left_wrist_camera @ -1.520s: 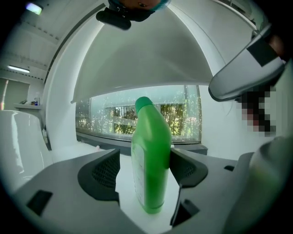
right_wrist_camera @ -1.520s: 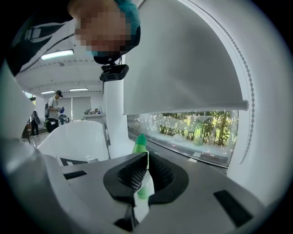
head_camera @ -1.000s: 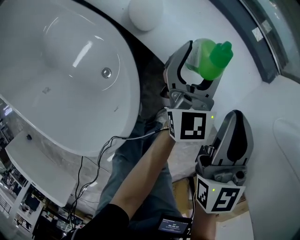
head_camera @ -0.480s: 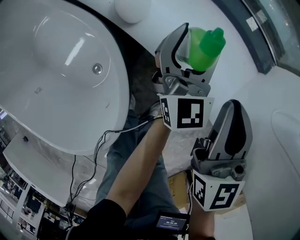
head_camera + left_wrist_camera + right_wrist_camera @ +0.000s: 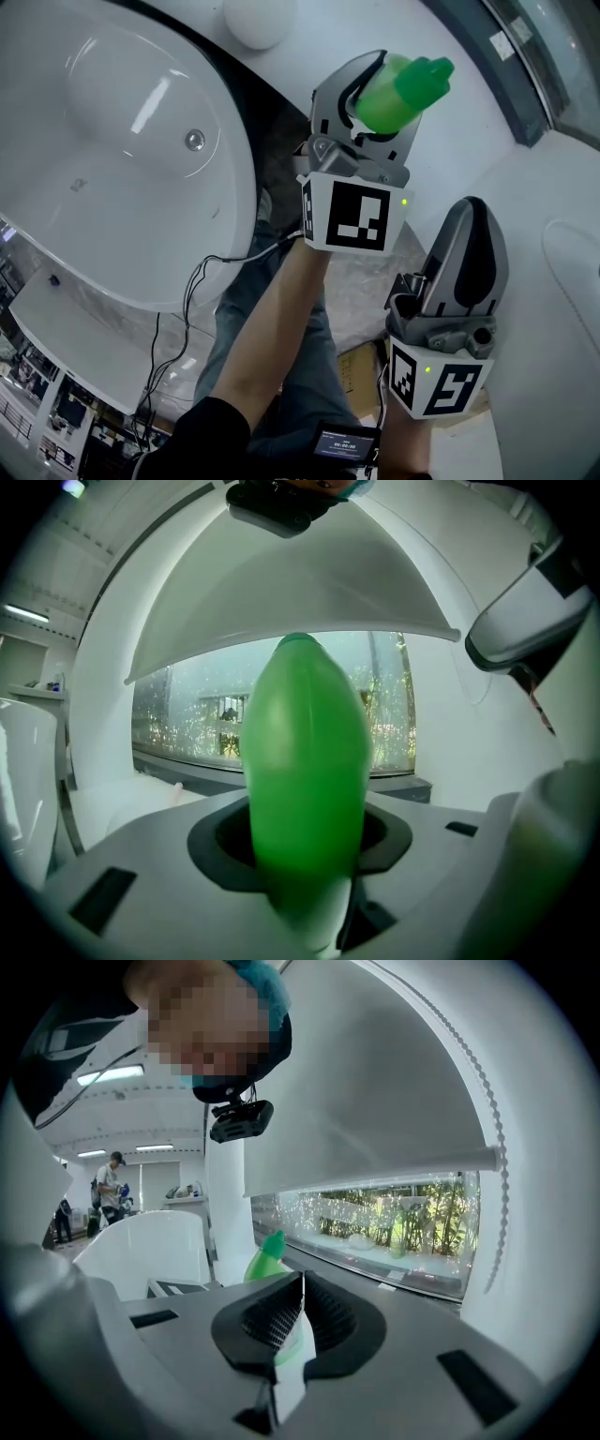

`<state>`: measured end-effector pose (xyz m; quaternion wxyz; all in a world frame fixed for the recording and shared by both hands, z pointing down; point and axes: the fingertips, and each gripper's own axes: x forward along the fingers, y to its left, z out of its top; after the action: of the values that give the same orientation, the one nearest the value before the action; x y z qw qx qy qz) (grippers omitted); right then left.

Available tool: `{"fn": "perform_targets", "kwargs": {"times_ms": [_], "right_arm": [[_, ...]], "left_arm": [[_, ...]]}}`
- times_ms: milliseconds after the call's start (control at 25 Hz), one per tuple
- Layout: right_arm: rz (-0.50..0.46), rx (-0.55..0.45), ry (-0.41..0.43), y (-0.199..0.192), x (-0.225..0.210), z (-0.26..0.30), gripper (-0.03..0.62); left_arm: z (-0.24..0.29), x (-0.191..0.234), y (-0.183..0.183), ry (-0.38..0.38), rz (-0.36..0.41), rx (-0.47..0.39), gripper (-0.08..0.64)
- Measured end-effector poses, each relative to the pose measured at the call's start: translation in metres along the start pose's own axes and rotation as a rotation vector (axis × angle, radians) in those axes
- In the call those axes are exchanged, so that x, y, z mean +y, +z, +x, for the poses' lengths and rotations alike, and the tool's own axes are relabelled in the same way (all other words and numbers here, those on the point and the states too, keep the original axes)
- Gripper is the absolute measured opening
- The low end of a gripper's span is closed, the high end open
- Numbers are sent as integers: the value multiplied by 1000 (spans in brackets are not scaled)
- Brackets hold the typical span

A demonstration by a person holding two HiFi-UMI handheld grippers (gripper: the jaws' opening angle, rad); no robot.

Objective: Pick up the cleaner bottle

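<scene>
The cleaner bottle (image 5: 419, 81) is bright green with a spout cap, and it leans to the right between the jaws of my left gripper (image 5: 382, 98). Those jaws are closing and their pads touch the bottle's sides. In the left gripper view the bottle (image 5: 305, 789) fills the gap between the dark pads, with its base hidden behind them. My right gripper (image 5: 472, 230) is lower and to the right, shut and empty. In the right gripper view its ribbed pads (image 5: 281, 1321) meet, and the bottle (image 5: 267, 1252) shows beyond them to the left.
A large white bathtub (image 5: 56, 216) with a metal drain (image 5: 194, 140) fills the left. A white round object (image 5: 258, 19) sits at the top. A dark window frame (image 5: 492, 75) runs along the upper right. Cables (image 5: 187, 300) hang by the person's legs.
The left gripper's jaws have narrowed onto the green bottle, which has tipped from upright to leaning right. The right gripper has stayed put.
</scene>
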<state>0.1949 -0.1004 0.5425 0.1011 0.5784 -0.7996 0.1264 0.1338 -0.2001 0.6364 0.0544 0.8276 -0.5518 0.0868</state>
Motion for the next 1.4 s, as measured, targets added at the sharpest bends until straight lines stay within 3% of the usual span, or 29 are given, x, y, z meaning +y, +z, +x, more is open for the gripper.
{"fn": "perform_targets", "kwargs": {"times_ms": [280, 440, 640, 1000, 1200, 1400], "right_arm": [[-11, -2, 5, 2, 3, 0, 28], [-14, -5, 10, 1, 3, -2, 28], [-11, 0, 14, -5, 0, -3, 28], [5, -18, 31, 1, 7, -2, 28], [5, -27, 26, 9, 10, -1, 28], [2, -35, 26, 24, 20, -7, 28]], "left_arm": [[-3, -3, 0, -63, -1, 32, 192], [-3, -2, 5, -100, 43, 22, 190], [-5, 13, 9, -88, -49, -8, 187], [-18, 24, 17, -100, -74, -1, 187], [-29, 31, 27, -93, -187, -29, 187], [-48, 41, 52, -97, -230, -41, 187]]}}
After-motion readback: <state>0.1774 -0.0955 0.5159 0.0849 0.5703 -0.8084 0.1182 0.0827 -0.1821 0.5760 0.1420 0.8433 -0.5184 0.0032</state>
